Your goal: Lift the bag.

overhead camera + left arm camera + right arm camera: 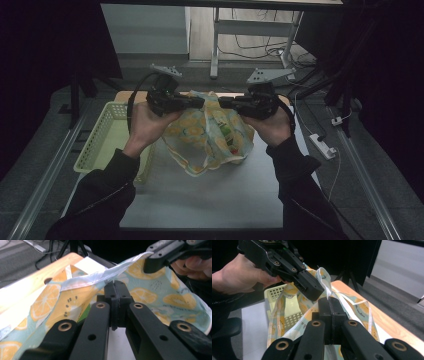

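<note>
A fabric bag (212, 135) printed with orange slices on pale blue hangs above the table between both grippers. My left gripper (199, 103) is shut on the bag's top rim, its jaws pinching the hem (115, 287). My right gripper (223, 103) is shut on the same rim a short way off, the cloth caught between its jaws (329, 300). The two sets of jaws point at each other, nearly touching. The bag's handles (192, 162) dangle below. Something green (227, 131) shows inside the bag.
A pale yellow-green perforated basket (102, 142) stands on the table's left side. A white mat (210, 195) covers the wooden tabletop (32, 277). A power strip (322, 145) and cables lie on the floor at the right; desk legs (215, 45) stand behind.
</note>
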Demonstrator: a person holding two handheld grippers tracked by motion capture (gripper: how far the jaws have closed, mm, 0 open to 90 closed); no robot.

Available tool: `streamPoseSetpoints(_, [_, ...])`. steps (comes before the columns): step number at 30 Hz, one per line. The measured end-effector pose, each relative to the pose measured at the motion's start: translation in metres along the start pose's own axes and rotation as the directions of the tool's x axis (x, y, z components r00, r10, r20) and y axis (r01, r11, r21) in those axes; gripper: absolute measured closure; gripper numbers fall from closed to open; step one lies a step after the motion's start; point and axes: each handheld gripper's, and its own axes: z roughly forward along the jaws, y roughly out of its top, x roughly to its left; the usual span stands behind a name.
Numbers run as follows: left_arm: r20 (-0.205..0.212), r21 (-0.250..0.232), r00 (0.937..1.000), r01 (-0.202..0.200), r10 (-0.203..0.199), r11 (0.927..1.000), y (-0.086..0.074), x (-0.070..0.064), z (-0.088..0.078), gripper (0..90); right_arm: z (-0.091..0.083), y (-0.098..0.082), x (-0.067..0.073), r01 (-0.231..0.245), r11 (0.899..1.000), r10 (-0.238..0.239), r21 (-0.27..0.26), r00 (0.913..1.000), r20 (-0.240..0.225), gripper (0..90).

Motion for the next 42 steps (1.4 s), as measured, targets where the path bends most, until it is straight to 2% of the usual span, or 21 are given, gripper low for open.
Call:
streamPoseSetpoints(8, [-0.025,-0.047,0.9997,-0.003,0.002,0.9989,0.021,0.0,-0.013,90.0,-0.01,0.017,0.0,0.01,0.999,-0.01,-0.035,0.9998,0.016,90.0])
streamPoseSetpoints(10, [-0.006,-0.084,0.9999,0.014,-0.015,0.9963,0.026,0.002,-0.019,90.0,-0.012,0.021,0.0,0.016,0.999,-0.015,-0.039,0.9996,0.024,90.0])
streamPoseSetpoints(12, [-0.019,-0.096,0.9998,0.009,-0.01,0.9953,0.032,0.001,-0.025,90.0,-0.014,0.025,0.0,0.025,0.999,-0.024,-0.039,0.9991,0.035,90.0])
streamPoseSetpoints(16, [-0.026,-0.083,0.9997,-0.002,-0.001,0.9965,0.034,-0.002,-0.026,90.0,-0.018,0.034,0.001,0.038,0.998,-0.035,-0.047,0.9976,0.059,90.0])
streamPoseSetpoints(21, [-0.013,-0.05,0.9994,-0.031,0.031,0.9983,0.02,-0.005,-0.019,89.9,-0.018,0.037,0.001,0.035,0.998,-0.032,-0.046,0.9965,0.077,90.0])
streamPoseSetpoints(24, [0.008,0.001,0.9977,-0.067,0.067,0.9978,0.009,-0.006,-0.011,89.2,-0.017,0.036,-0.001,0.034,0.999,-0.031,-0.039,0.9957,0.087,90.0])
streamPoseSetpoints(25, [0.01,0.01,0.9974,-0.072,0.072,0.9974,0.006,-0.006,-0.008,84.4,-0.017,0.035,-0.001,0.032,0.999,-0.029,-0.038,0.9957,0.088,90.0])
streamPoseSetpoints(26, [0.023,0.024,0.9972,-0.072,0.072,0.9971,0.002,-0.006,-0.005,69.1,-0.016,0.034,-0.002,0.03,0.999,-0.026,-0.038,0.9955,0.091,90.0])
streamPoseSetpoints(27, [0.026,0.04,0.997,-0.074,0.073,0.9965,-0.002,-0.006,-0.003,64.2,-0.015,0.033,-0.004,0.026,0.999,-0.023,-0.037,0.9953,0.094,90.0])
streamPoseSetpoints(28, [0.009,0.059,0.9966,-0.083,0.082,0.9948,-0.006,-0.006,0.001,60.8,-0.014,0.032,-0.005,0.023,0.999,-0.02,-0.034,0.9954,0.094,90.0])
streamPoseSetpoints(29, [-0.024,0.077,0.9952,-0.093,0.095,0.9927,-0.01,-0.007,0.004,55.4,-0.013,0.031,-0.006,0.02,0.999,-0.017,-0.033,0.9954,0.094,90.0])
streamPoseSetpoints(32, [-0.113,0.129,0.9839,-0.124,0.139,0.9839,-0.02,-0.008,0.016,43.0,-0.01,0.028,-0.009,0.01,1.0,-0.008,-0.027,0.9956,0.093,90.0])
streamPoseSetpoints(34, [-0.172,0.168,0.9691,-0.147,0.176,0.9747,-0.027,-0.007,0.023,37.5,-0.007,0.026,-0.01,0.006,1.0,-0.004,-0.024,0.9958,0.091,90.0])
streamPoseSetpoints(36, [-0.23,0.197,0.9498,-0.168,0.212,0.966,-0.034,-0.006,0.029,34.6,-0.005,0.024,-0.01,0.007,1.0,-0.005,-0.016,0.9957,0.093,90.0])
streamPoseSetpoints(37, [-0.223,0.21,0.9498,-0.172,0.219,0.9624,-0.037,-0.005,0.032,34.1,-0.004,0.023,-0.01,0.006,1.0,-0.005,-0.013,0.9956,0.093,90.0])
streamPoseSetpoints(39, [-0.206,0.238,0.956,-0.159,0.209,0.9583,-0.044,-0.002,0.038,34.3,-0.002,0.021,-0.011,0.003,1.0,-0.003,-0.007,0.9957,0.092,90.0])
streamPoseSetpoints(40, [-0.198,0.258,0.9556,-0.164,0.218,0.9522,-0.048,0.0,0.042,34.2,-0.001,0.02,-0.011,0.0,1.0,0.0,-0.004,0.9957,0.092,90.0])
streamPoseSetpoints(42, [-0.218,0.291,0.9465,-0.17,0.238,0.9413,-0.055,0.001,0.049,34.4,0.001,0.018,-0.013,-0.007,1.0,0.007,-0.002,0.9959,0.09,90.0])
